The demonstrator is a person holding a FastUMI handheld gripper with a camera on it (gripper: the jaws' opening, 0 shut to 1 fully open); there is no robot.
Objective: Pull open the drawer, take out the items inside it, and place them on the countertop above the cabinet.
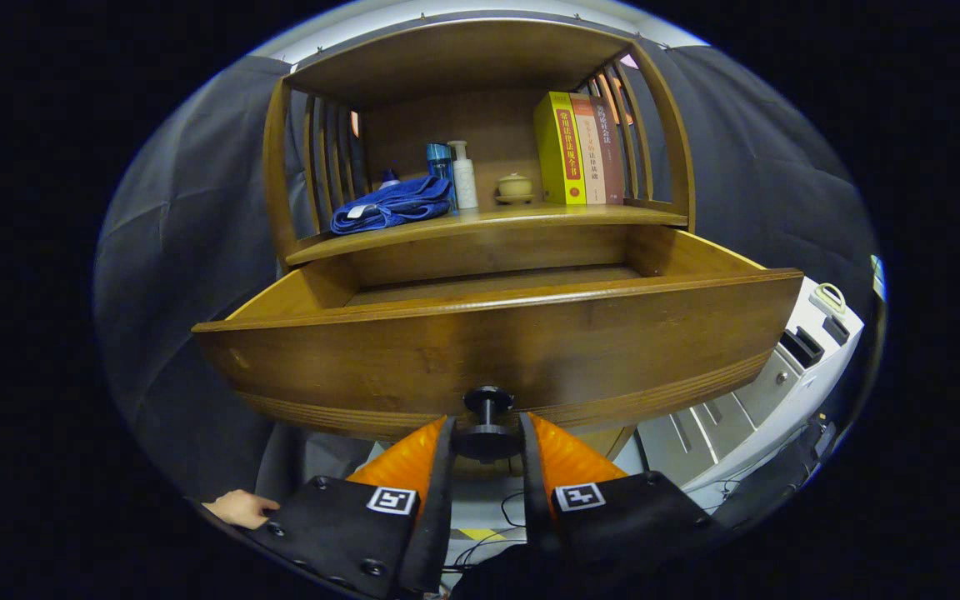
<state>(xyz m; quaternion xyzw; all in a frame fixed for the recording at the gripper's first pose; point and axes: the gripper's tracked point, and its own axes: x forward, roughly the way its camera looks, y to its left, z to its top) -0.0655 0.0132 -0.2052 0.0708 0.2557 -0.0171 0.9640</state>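
The wooden drawer [497,342] stands pulled out of the cabinet toward me, its front panel just ahead of the fingers. A black knob [487,421] sticks out of the panel's lower middle. My gripper [487,437] has its two orange fingers [413,458] on either side of the knob's round head, and both appear to press on it. The drawer's inside is seen at a shallow angle; only a strip of its bare wooden bottom [497,283] shows, and whatever lies nearer the front is hidden by the panel. The countertop [488,221] lies above the drawer.
On the countertop sit a folded blue cloth [392,204], a blue can [438,160], a white pump bottle [464,175], a small lidded pot [514,187] and three upright books [580,150]. A white machine [780,383] stands below right. A hand [240,507] rests lower left.
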